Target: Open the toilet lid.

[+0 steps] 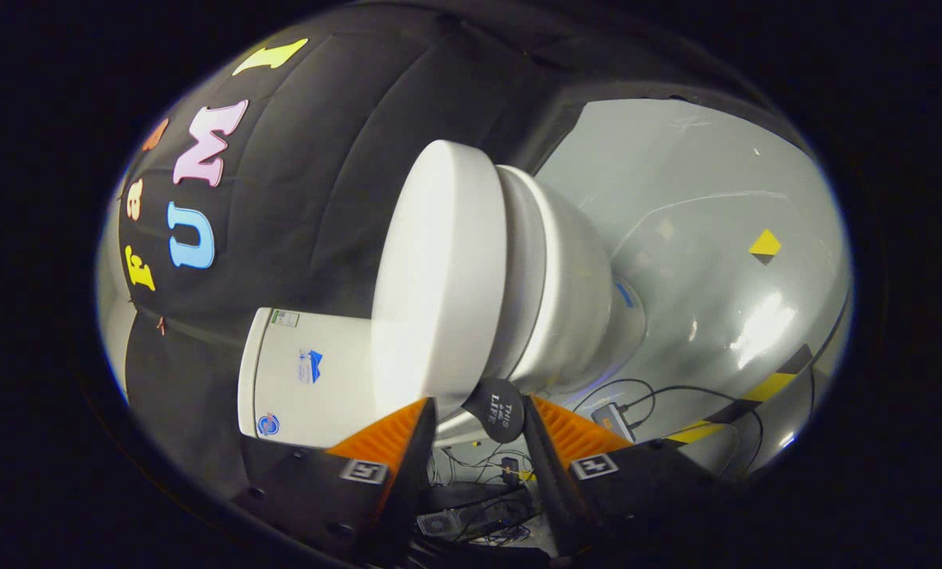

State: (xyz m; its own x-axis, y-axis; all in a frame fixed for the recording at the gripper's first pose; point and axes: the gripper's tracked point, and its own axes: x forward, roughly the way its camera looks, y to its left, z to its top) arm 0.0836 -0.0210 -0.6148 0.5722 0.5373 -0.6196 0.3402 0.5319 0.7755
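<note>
The toilet tank (297, 379) stands against the booth wall, and the closed toilet lid (439, 276) lies flat over the bowl (574, 308). The gripper (477, 415) hangs released, fingers spread, with a round dark tab (496, 411) at the lid's edge between them. Cables (637, 395) trail over the grey floor (716, 261).

The gripper (475, 431) is a two-fingered tool. Each finger (392, 442) carries a ribbed, sawtooth-textured inner pad that tapers to a point at the far end. The bodies behind the pads are matte and smooth. Near the base of each finger sits a small square black-and-white marker (364, 472), one left and one right. The fingers stand apart with a gap between them.
</note>
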